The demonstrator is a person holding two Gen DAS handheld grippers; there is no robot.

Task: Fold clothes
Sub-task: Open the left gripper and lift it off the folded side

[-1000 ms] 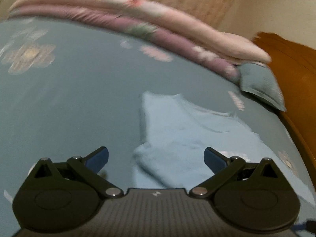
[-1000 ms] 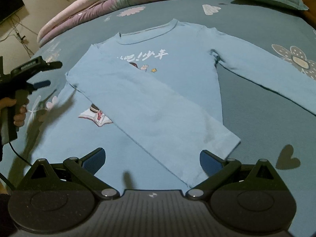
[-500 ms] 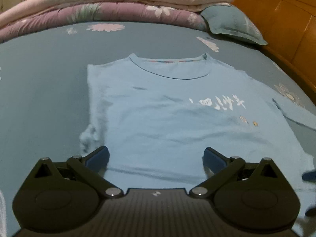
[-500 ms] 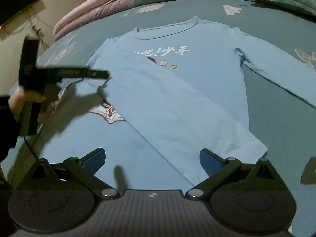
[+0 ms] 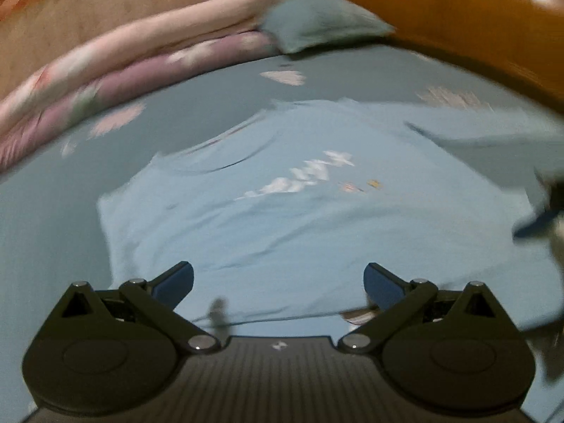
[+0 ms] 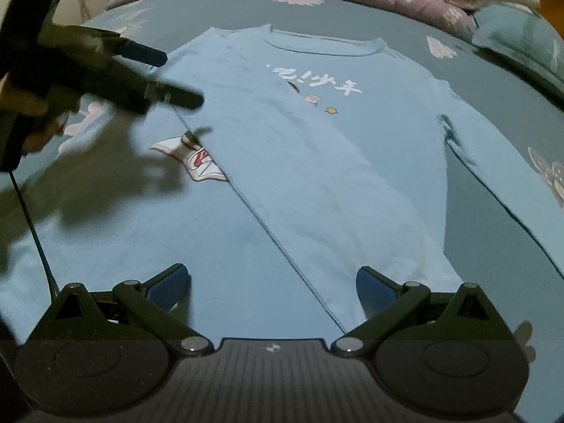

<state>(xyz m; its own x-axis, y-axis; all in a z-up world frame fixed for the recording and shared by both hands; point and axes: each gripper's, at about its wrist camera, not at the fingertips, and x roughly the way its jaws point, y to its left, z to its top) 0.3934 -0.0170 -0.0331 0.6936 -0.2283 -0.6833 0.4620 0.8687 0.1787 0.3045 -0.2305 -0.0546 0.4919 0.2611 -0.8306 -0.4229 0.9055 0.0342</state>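
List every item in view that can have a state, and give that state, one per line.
shirt: flat on the bed, front up
folded sleeve: laid diagonally across the front
other sleeve: spread out sideways
left gripper: jaws open, empty
right gripper: jaws open, empty

One light-blue long-sleeve shirt [image 6: 317, 162] on the bed sheet [image 6: 218, 10], with two sleeves: one folded across the front [image 6: 352, 218], one stretched out [image 6: 511, 162]. Two grippers: left gripper [image 6: 172, 77], right gripper [image 6: 271, 290], two blue pads [image 6: 165, 290] each. One teal pillow [image 5: 317, 24], two folded quilts: one pink [image 5: 158, 42], one purple [image 5: 141, 74].
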